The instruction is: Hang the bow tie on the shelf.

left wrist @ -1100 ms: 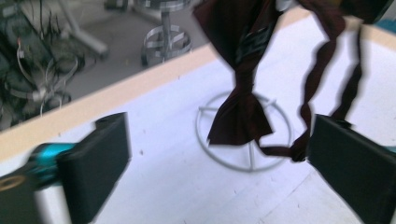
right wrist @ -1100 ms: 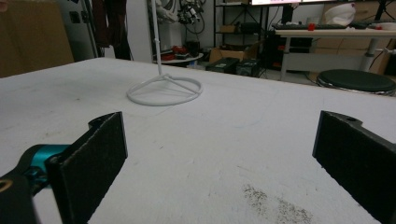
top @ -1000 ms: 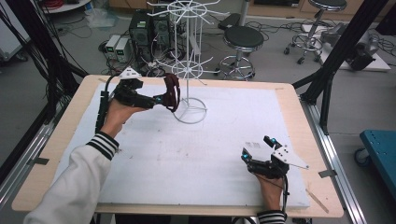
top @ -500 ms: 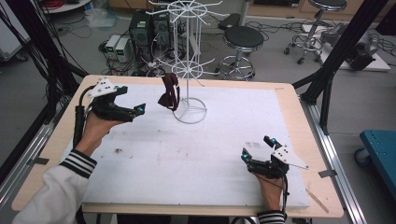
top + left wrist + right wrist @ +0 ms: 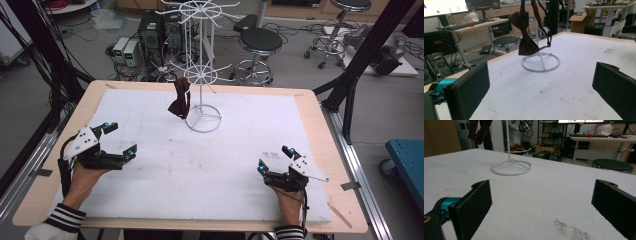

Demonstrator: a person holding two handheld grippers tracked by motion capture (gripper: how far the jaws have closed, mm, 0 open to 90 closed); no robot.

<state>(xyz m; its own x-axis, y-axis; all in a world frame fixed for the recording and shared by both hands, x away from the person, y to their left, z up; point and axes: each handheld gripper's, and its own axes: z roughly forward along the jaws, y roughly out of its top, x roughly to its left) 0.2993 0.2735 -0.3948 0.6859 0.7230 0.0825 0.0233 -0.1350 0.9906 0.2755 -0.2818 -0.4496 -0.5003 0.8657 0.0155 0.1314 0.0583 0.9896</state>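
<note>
From the high view I see the dark red bow tie hanging on the white wire rack at the counter's far middle, with my left gripper and right gripper well short of the rack, jaws spread. In the left gripper view the jaws gape empty, the bow tie dangling over the rack's ring base. In the right gripper view the jaws stand wide too, the rack's base ahead.

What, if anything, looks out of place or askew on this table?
Nothing stands out. The dark red fabric bow tie hangs from the upright white wire display rack. The white table cover shows only faint scuffs.
</note>
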